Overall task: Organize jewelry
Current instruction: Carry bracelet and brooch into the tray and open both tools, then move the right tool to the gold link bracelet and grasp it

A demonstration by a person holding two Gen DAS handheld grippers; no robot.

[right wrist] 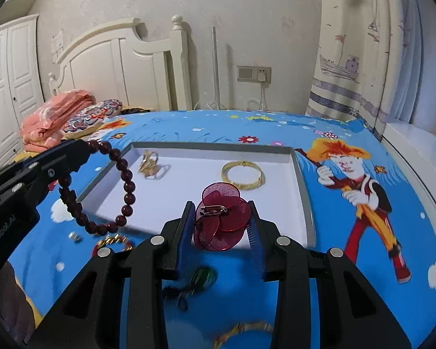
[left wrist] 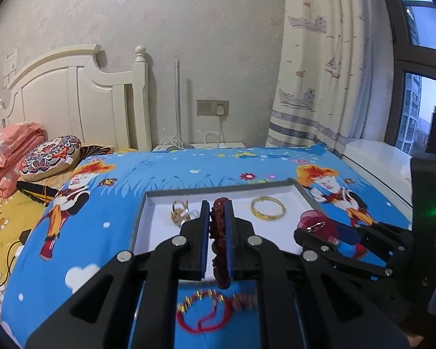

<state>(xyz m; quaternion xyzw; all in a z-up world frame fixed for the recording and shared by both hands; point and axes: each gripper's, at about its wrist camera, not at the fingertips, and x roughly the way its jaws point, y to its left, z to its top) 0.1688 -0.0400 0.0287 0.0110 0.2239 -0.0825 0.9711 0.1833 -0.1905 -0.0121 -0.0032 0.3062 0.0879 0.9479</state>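
The left tongs (left wrist: 218, 203) are clenched on a dark red bead bracelet (right wrist: 101, 186), hanging over the white tray's (right wrist: 302, 180) near-left edge. The right tongs (right wrist: 221, 206) grip a maroon mesh flower brooch (right wrist: 222, 221) above the tray, where a gold bangle (right wrist: 242, 173) and gold rings (right wrist: 149, 161) lie. A red cord bracelet (left wrist: 200, 311) rests on the blue cartoon bedsheet (right wrist: 348, 232).

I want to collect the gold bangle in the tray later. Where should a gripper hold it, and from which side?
Grip the near rim of the gold bangle from above, one finger inside the hoop and one outside. It lies flat on the tray floor, apart from the other pieces, so a side approach would probably only push it.
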